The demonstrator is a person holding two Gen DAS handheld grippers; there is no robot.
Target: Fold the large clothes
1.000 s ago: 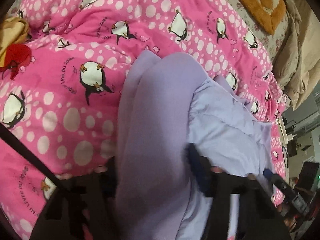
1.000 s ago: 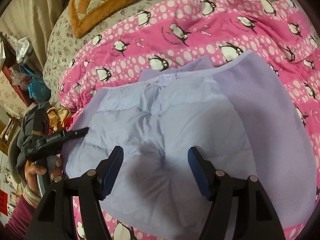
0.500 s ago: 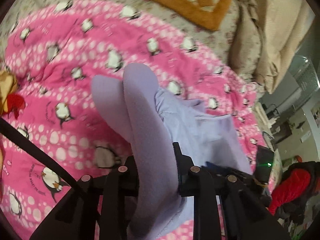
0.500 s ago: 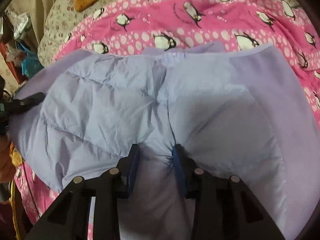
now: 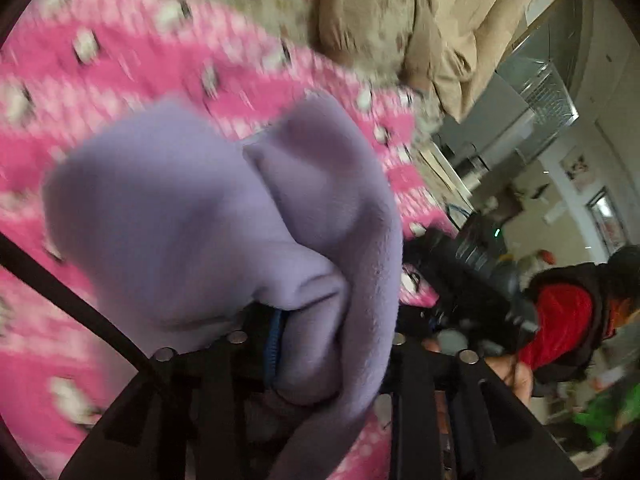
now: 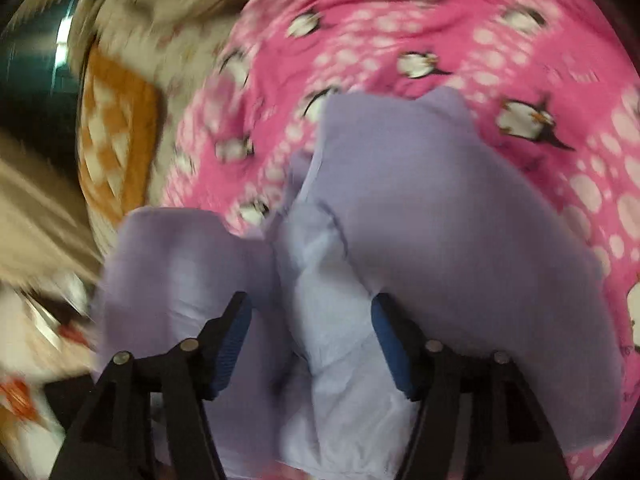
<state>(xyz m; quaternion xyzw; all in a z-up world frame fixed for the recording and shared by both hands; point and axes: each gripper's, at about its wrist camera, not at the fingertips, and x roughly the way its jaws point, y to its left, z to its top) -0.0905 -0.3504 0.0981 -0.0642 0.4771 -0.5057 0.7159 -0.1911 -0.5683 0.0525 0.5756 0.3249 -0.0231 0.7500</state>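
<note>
A lilac padded garment (image 6: 440, 240) lies bunched on a pink penguin duvet (image 6: 460, 40), with its paler quilted lining (image 6: 320, 280) showing in a ridge. My left gripper (image 5: 320, 344) is shut on a thick fold of the lilac garment (image 5: 192, 208). The fold is lifted and drapes over the fingers, hiding one of them. My right gripper (image 6: 314, 340) is low over the garment and its jaws are opening. The lining ridge runs between its blue pads (image 6: 234, 340), which stand apart from it. Both views are blurred by motion.
An orange checked cushion (image 6: 116, 140) and beige floral bedding (image 5: 360, 24) lie beyond the duvet (image 5: 120, 80). At the bed's right side is a person in red and black clothing (image 5: 564, 316) and a cluttered room. A dark strap (image 5: 72, 304) crosses the left view.
The left gripper closed on the lilac fold, rose and swung towards the bed's edge. The right gripper pinched the lining half a second ago, then spread its jaws and rolled.
</note>
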